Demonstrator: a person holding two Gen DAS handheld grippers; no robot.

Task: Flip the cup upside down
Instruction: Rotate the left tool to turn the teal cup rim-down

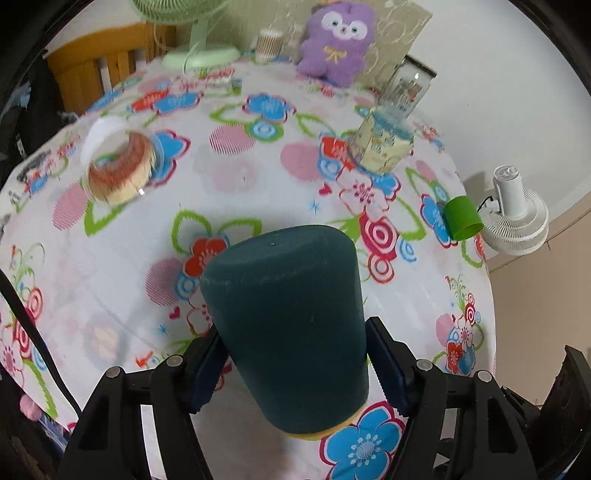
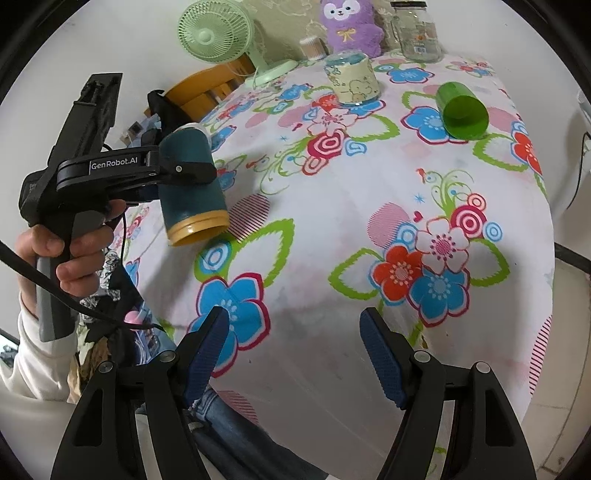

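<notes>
The left claw (image 2: pixel 184 171) clamps the teal cup (image 2: pixel 192 184) mouth-down just above the cloth (image 2: pixel 332 229) — ready to set it inverted — while the right claw (image 2: pixel 295 354) gapes empty.

Left wrist view: rides close behind the left gripper (image 1: pixel 295 365), looking forward and down over the dark teal cup (image 1: pixel 288 332) toward the flowered tablecloth (image 1: pixel 258 177) and the purple plush toy (image 1: pixel 338 40) at the far edge. Right wrist view: sits behind the right gripper (image 2: pixel 295 354), higher and farther back, facing the same tablecloth (image 2: pixel 369 229) with the left gripper (image 2: pixel 184 171) and its cup (image 2: pixel 192 184) seen side-on at left. Shared by both: the tablecloth, plush toy (image 2: pixel 351 26), green cup (image 1: pixel 461 218) (image 2: pixel 463 110), green desk fan (image 1: pixel 201 55) (image 2: pixel 216 31).
</notes>
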